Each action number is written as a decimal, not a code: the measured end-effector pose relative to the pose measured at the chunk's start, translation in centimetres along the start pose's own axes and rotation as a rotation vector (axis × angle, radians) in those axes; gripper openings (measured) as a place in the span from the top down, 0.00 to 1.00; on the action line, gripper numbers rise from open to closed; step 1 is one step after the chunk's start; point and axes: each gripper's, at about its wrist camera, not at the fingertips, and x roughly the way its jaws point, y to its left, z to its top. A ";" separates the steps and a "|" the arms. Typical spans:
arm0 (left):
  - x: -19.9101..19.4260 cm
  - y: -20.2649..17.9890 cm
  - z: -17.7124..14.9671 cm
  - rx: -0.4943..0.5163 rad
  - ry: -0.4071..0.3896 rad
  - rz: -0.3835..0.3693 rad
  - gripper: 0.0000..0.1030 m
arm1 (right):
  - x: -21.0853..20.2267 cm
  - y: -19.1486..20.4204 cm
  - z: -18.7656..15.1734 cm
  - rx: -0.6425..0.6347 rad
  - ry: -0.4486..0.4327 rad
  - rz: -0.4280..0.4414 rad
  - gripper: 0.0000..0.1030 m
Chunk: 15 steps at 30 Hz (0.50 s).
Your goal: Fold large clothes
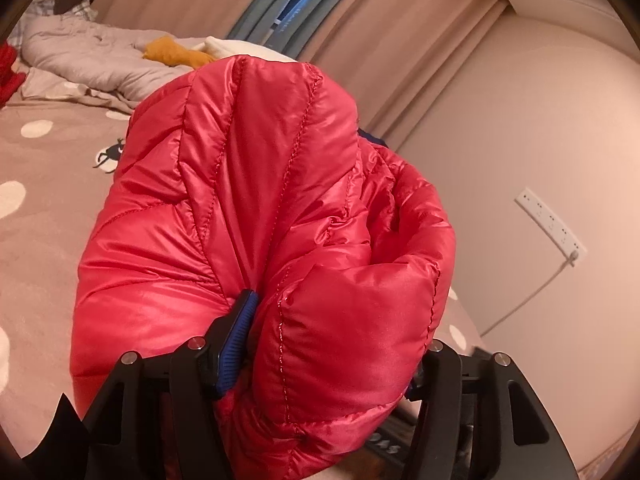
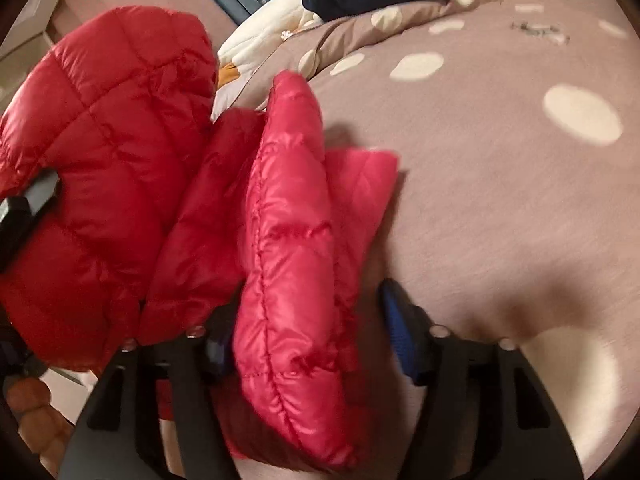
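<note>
My left gripper [image 1: 332,344] clamps red quilted puffer jacket [image 1: 256,208]; my right gripper [image 2: 308,332] half-wide around hem fold. Right view alone shows bare dotted brown bedsheet [image 2: 500,184] beyond jacket's edge.

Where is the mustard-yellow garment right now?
Left wrist view, upper left: the mustard-yellow garment lies on the bed beside the grey duvet, behind the red puffer jacket.

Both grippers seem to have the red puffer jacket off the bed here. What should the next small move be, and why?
Probably lower both grippers and lay the red puffer jacket flat on the dotted bedsheet. The left gripper has a thick bunch of it between its fingers, and the right gripper has a quilted edge between fingers that stand apart, so its hold is unclear. The jacket hangs crumpled, which seems too bunched to fold cleanly.
</note>
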 end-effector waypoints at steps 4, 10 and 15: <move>0.3 -1.0 0.0 -0.004 -0.005 0.005 0.34 | -3.2 -1.4 0.7 -0.042 -0.147 -0.160 0.02; 1.4 -2.4 -0.7 0.062 0.014 0.101 0.26 | -5.5 -1.3 0.8 -0.120 -0.226 -0.311 0.03; 3.5 -4.1 -2.2 0.164 0.039 0.176 0.23 | -7.8 -2.6 1.8 -0.143 -0.300 -0.448 0.03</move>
